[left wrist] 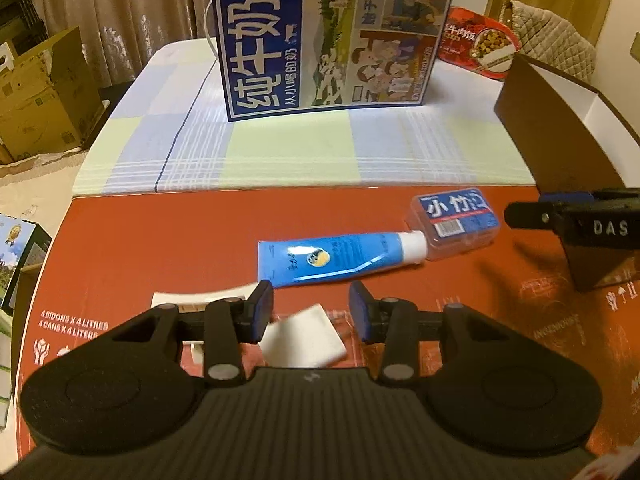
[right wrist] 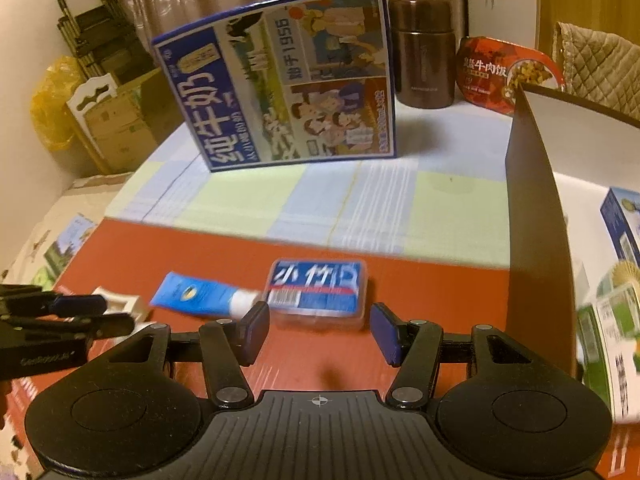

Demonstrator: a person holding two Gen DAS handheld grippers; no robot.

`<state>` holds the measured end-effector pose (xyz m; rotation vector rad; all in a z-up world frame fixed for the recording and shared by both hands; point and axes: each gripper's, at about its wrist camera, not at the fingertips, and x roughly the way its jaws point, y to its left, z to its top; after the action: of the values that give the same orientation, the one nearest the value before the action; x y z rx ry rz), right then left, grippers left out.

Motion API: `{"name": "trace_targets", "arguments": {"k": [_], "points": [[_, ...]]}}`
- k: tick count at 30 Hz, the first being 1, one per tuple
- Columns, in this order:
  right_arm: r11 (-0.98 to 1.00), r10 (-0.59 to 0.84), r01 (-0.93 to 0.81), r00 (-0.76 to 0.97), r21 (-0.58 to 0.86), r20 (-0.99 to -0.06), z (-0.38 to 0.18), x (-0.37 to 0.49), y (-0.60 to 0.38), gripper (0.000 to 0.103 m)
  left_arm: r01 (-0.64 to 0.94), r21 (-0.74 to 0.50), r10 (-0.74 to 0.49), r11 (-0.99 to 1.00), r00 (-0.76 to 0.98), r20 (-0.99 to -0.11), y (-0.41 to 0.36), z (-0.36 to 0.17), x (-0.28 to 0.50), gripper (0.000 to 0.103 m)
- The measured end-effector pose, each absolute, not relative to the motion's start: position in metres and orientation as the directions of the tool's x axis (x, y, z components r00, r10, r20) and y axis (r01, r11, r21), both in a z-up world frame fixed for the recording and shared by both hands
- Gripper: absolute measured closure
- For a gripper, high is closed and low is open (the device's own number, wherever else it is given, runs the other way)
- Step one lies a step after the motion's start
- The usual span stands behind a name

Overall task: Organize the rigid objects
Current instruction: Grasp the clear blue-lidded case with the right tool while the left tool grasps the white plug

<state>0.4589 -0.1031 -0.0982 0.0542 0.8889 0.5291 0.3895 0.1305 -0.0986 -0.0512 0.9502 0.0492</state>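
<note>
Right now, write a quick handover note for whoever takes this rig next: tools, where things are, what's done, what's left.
Left tool: open, empty, over a white block on the red board.
Right tool: open, empty, facing the clear case.
Blue tube lies flat, its cap against the case. White tray beside the left tool.
Dark box stands open at right.
Done: nothing visibly sorted.
Left: probably all four items.

Home room, curtains, checked tablecloth, milk carton (cardboard boxes stacked)
</note>
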Motion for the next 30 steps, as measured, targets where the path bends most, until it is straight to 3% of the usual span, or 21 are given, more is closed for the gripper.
{"name": "trace_targets", "arguments": {"k": [8,18,30], "points": [[0.873,0.453,-0.418,0.505,0.251,-0.735,-0.117,0.505,-0.081,0.065,-0.075,-0.019,0.026,0.997,0.56,-0.828,0.144,-0.113,0.414,0.066],[0.855,0.484,-0.421,0.442,0.302,-0.755,-0.142,0.535,-0.068,0.066,-0.039,-0.043,-0.015,0.998,0.547,-0.837,0.15,-0.12,0.416,0.066],[0.83,0.532,-0.408,0.372,0.381,-0.76,-0.143,0.488,-0.089,0.066,0.077,-0.106,-0.131,0.991,0.557,-0.82,0.147,-0.119,0.383,0.066]]}}
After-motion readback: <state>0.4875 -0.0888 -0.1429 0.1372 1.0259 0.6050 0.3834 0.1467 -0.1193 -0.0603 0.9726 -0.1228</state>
